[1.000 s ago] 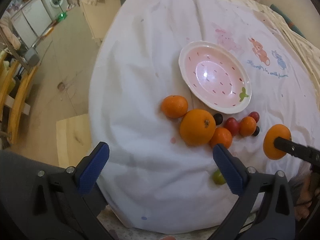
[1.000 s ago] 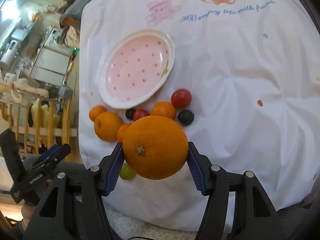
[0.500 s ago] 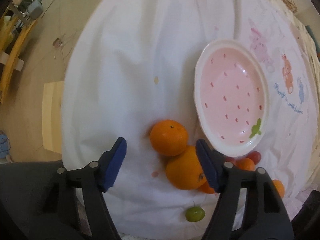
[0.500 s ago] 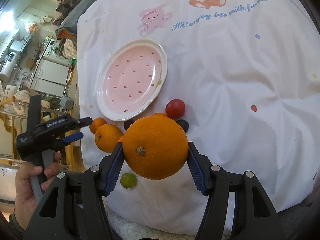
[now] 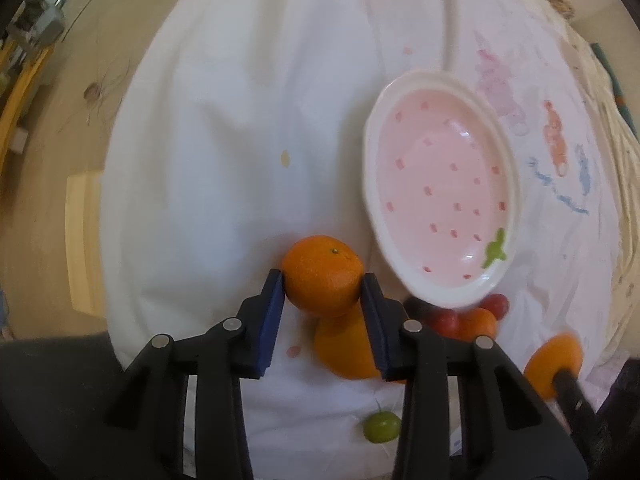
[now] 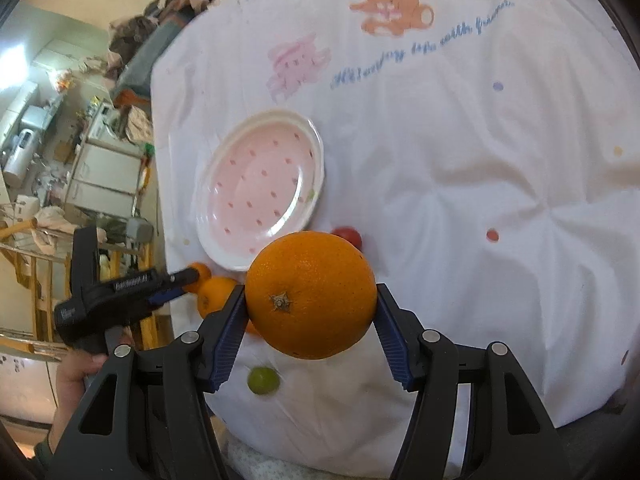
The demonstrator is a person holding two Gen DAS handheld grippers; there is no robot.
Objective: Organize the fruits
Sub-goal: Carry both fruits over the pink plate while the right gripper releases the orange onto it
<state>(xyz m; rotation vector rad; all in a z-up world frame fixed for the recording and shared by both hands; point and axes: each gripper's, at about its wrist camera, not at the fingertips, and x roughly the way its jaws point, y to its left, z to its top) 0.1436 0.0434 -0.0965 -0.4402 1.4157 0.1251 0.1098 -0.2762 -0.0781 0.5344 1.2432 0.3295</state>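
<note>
1. Plate (image 5: 502, 148): empty, lying at 1 o'clock from the left gripper (image 5: 323, 286). Its near rim sits close to the fruit pile; a careless swing could knock it across the loose white cloth (image 5: 224, 152).
2. Large orange (image 6: 311, 295): clamped between the jaws of the right gripper (image 6: 311, 300), clear of the table. Round skin may roll out if tilted.
3. Small orange (image 5: 322, 275): left jaws are closing on it and the pads meet its sides. It rests against another orange (image 5: 344, 350) at 6 o'clock, which may roll when it lifts.
4. Green fruit (image 5: 381, 426): near the table edge; a nudge could send it off.
</note>
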